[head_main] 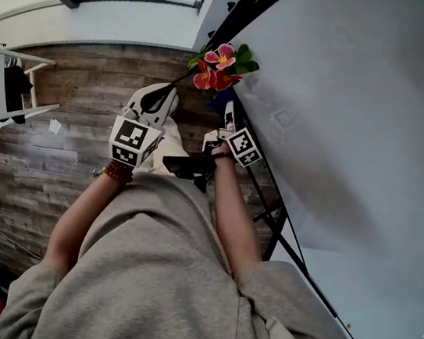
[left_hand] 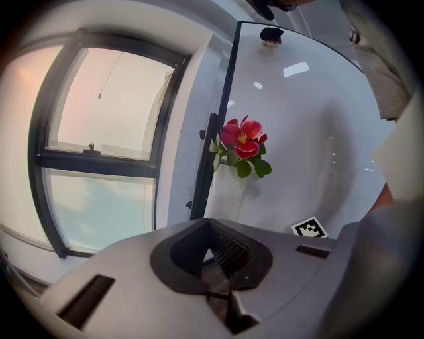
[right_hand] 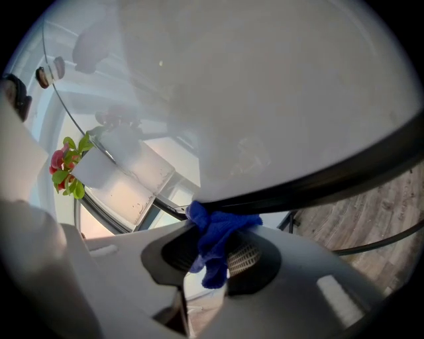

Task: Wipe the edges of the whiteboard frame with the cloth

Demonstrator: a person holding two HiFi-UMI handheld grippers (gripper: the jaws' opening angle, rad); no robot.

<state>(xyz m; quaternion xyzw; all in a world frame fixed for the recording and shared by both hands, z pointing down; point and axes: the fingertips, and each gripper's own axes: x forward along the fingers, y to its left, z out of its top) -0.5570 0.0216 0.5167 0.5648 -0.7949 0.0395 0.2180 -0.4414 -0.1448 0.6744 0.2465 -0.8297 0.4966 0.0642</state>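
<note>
A large whiteboard (head_main: 363, 108) stands tilted at the right, bordered by a thin black frame (head_main: 334, 305). My right gripper (right_hand: 212, 248) is shut on a blue cloth (right_hand: 218, 232), and the cloth is pressed against the black frame (right_hand: 318, 185). In the head view the right gripper (head_main: 227, 120) sits at the board's lower edge, with the cloth (head_main: 224, 102) just past its tip. My left gripper (head_main: 155, 99) hovers beside it, away from the board. The left gripper (left_hand: 211, 248) is shut with nothing in its jaws.
Pink artificial flowers (head_main: 224, 64) are fixed at the board's corner, close to both grippers. A window (left_hand: 99, 145) lies to the left of the board. A white rack (head_main: 3, 86) stands on the wooden floor (head_main: 63, 158). The board's black stand legs (head_main: 269, 213) are below my right arm.
</note>
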